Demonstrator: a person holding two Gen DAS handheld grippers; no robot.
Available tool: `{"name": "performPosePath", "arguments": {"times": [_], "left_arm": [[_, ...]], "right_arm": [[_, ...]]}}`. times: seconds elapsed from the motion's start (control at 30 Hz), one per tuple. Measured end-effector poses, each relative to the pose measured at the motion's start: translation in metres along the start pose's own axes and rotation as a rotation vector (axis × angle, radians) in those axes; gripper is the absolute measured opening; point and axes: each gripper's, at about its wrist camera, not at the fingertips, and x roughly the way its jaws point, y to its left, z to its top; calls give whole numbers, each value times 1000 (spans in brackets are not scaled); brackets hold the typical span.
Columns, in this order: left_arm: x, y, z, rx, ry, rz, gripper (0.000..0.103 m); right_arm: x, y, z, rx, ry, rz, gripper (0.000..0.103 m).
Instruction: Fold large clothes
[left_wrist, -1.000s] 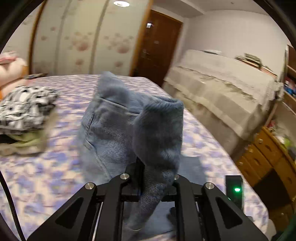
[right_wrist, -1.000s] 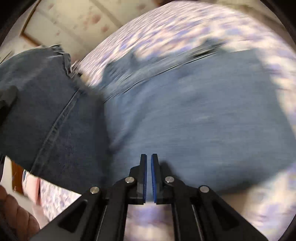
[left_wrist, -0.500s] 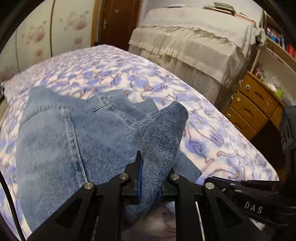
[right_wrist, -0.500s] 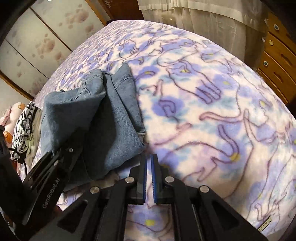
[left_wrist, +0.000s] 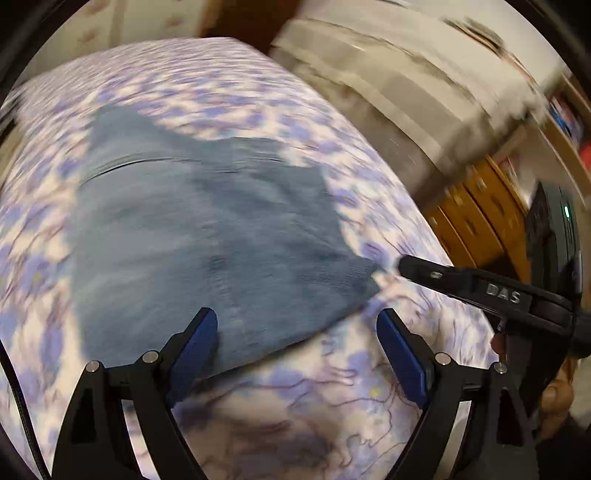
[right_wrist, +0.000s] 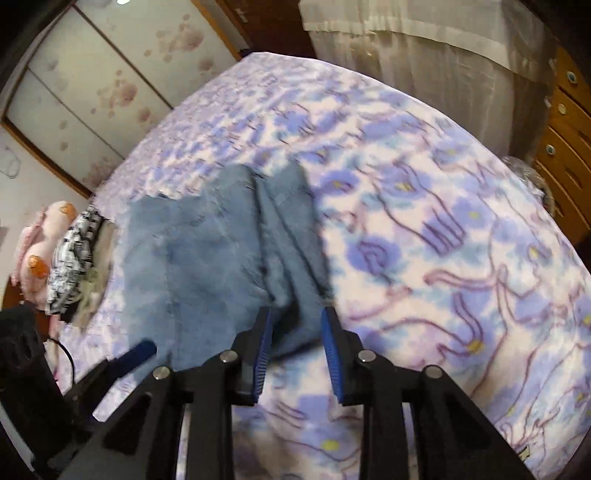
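Left gripper (left_wrist: 297, 334) wide open above jeans (left_wrist: 207, 243)

Blue jeans (left_wrist: 207, 236) folded flat on bed

Both the left gripper (left_wrist: 297, 343) and right gripper (right_wrist: 297, 350) are black, angular frames with silver screws and blue finger pads (left_wrist: 194, 347), one arm lettered "DAS".

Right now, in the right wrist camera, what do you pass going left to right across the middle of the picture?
Pink plush toy → black-and-white patterned folded clothes → folded blue denim jeans → bare purple floral bedspread → wooden chest of drawers at the right edge.
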Motion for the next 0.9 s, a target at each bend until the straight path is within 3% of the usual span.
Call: {"name": "performPosePath", "arguments": {"times": [0.2, 0.37, 0.53, 0.6, 0.7, 0.77, 0.9], "left_arm": [[-22, 89, -2, -222, -46, 206, 87], [-19, 124, -6, -288, -24, 221, 87], [-9, 131, -3, -290, -16, 207, 87], [-2, 129, 0, -278, -9, 203, 87], [7, 126, 2, -263, 4, 205, 87], [12, 126, 3, -264, 10, 192, 87], [16, 125, 3, -264, 13, 189, 87]], "right_arm": [[30, 27, 6, -111, 72, 0, 30], [51, 32, 18, -195, 119, -21, 36], [80, 27, 29, -284, 248, -14, 36], [89, 26, 31, -307, 298, 10, 36], [91, 30, 33, -332, 353, 138, 36], [99, 32, 30, -363, 373, 116, 38], [122, 21, 26, -288, 419, 124, 37]]}}
